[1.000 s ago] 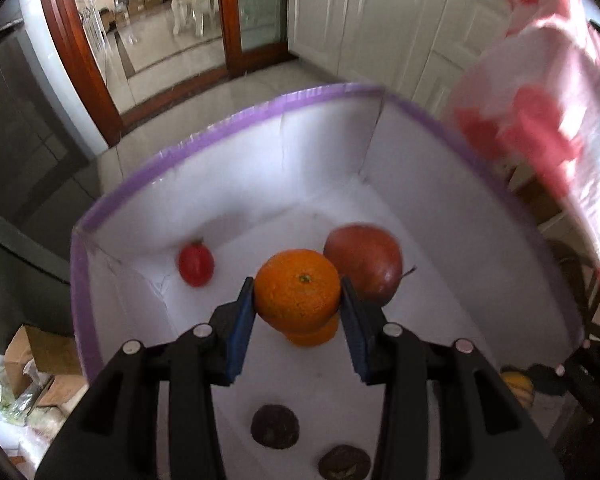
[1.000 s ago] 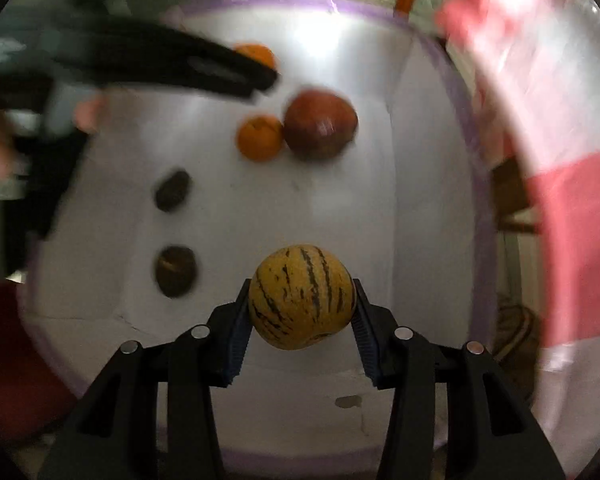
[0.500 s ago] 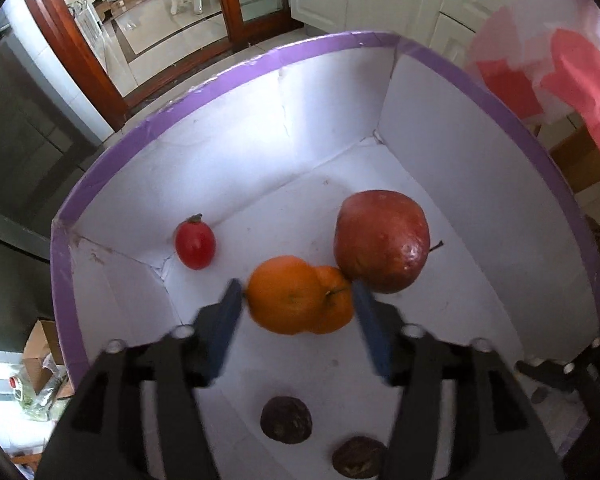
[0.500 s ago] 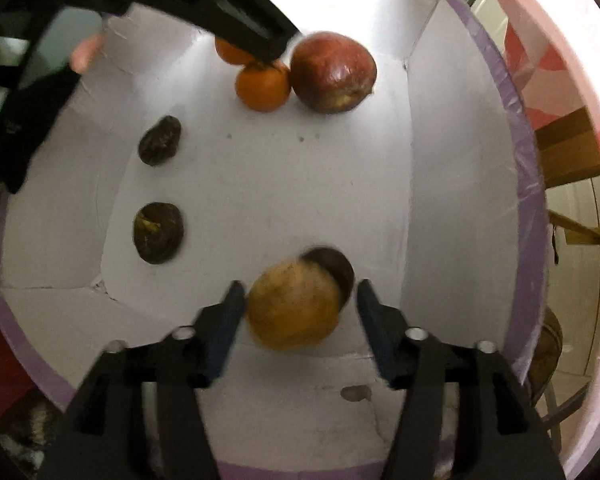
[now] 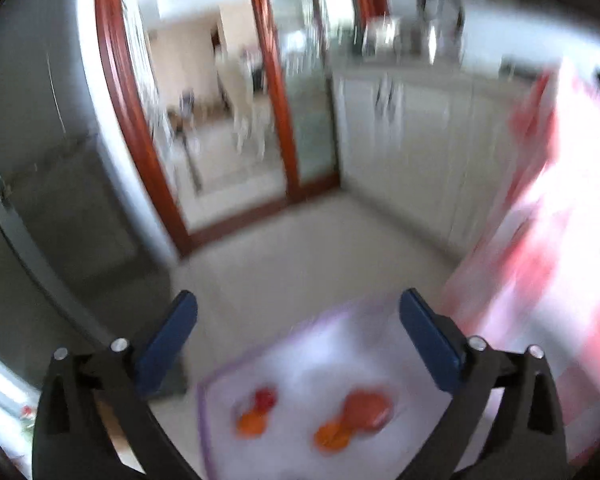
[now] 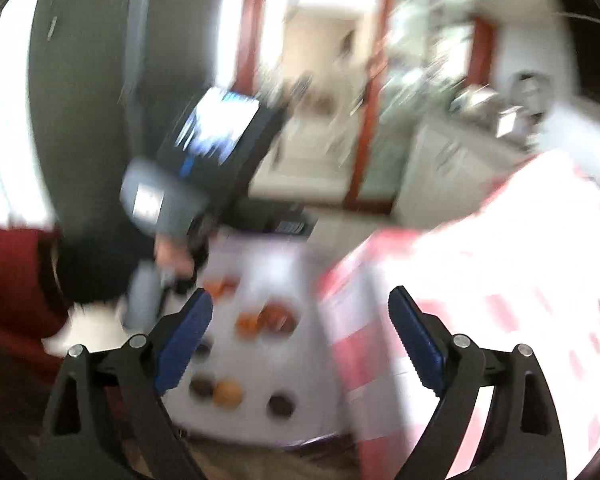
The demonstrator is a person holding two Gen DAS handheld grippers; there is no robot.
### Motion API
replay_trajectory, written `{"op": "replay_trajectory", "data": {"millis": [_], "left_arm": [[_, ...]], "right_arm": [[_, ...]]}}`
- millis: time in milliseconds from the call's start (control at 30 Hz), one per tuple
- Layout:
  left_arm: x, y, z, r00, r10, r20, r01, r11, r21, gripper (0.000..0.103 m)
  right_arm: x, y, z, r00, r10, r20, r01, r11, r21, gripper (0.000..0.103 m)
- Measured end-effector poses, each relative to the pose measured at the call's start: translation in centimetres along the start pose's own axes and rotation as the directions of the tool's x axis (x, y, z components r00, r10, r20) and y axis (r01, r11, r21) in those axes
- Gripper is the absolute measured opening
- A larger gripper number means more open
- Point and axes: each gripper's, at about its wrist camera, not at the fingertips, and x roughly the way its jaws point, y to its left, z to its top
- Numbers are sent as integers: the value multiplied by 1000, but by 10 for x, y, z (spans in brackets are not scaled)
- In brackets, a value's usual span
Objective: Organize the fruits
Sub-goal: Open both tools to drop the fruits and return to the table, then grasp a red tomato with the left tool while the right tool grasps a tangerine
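Left gripper point(image 5: 298, 316): jaws opening wide, nothing between them, above a white box with purple rim point(image 5: 204, 420) on the floor; in the box, left to right, a small orange point(image 5: 250, 424), a red tomato point(image 5: 265, 398), a second orange point(image 5: 332, 436) touching a large red fruit point(image 5: 366, 404). Right gripper point(image 6: 300, 316): jaws likewise opening and empty, over the same box, where a striped yellow melon point(image 6: 228, 394) lies between dark round fruits point(image 6: 202, 386); the red-and-white tablecloth point(image 6: 480, 300) hangs at right. All frames motion-blurred; no writing or brand legible.
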Motion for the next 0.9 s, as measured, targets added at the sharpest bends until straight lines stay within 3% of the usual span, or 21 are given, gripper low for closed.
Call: {"op": "replay_trajectory", "data": {"millis": [67,100,167,233,300,367,467,500,567,600,633,733,800,900], "left_arm": [[-32,-29,25,991,-104,89,105,994,-10,102],[-44,-47,34,980,-168,108,169,986,-2,102],[-61,-96,50,944,-309,114,306,951,40,102],[-70,-145,57,902,-425,74,419,904,86,102],[-77,-206,61,848,-530,25,522,843,131,102],[-81,-277,64,792,-611,-1,600,777,192,102],[-71,-369,61,755,-654,-46,642,722,257,102],[-63,-402,60,736,-673,-80,665,695,273,102],[-46,-466,62,703,-689,-175,705,643,298,102],[-37,-488,63,697,-690,-194,712,636,297,102],[-29,-503,66,689,-696,-202,721,630,289,102],[-10,-532,69,691,-697,-190,721,646,252,101],[9,-537,71,666,-700,-257,744,648,165,101],[22,-523,75,631,-738,-238,766,642,40,101]], "right_arm": [[-33,-32,6,992,-95,82,89,993,73,87],[-55,-55,6,978,-173,118,157,978,137,87],[-85,-93,-4,948,-289,134,254,939,232,87],[-114,-141,-28,904,-416,98,363,868,339,87],[-140,-191,-57,860,-511,15,447,766,462,87],[-155,-237,-88,840,-538,-71,476,666,574,87],[-173,-302,-137,811,-552,-196,507,494,706,87],[-179,-331,-156,794,-549,-259,527,412,743,87],[-177,-360,-184,777,-526,-345,558,322,765,87],[-178,-380,-192,769,-515,-379,573,292,766,87],[-173,-396,-197,759,-516,-397,586,277,761,87],[-171,-429,-206,738,-521,-430,616,258,745,87],[-161,-444,-206,741,-513,-434,617,266,740,87],[-132,-475,-201,735,-506,-451,638,294,711,87]]}}
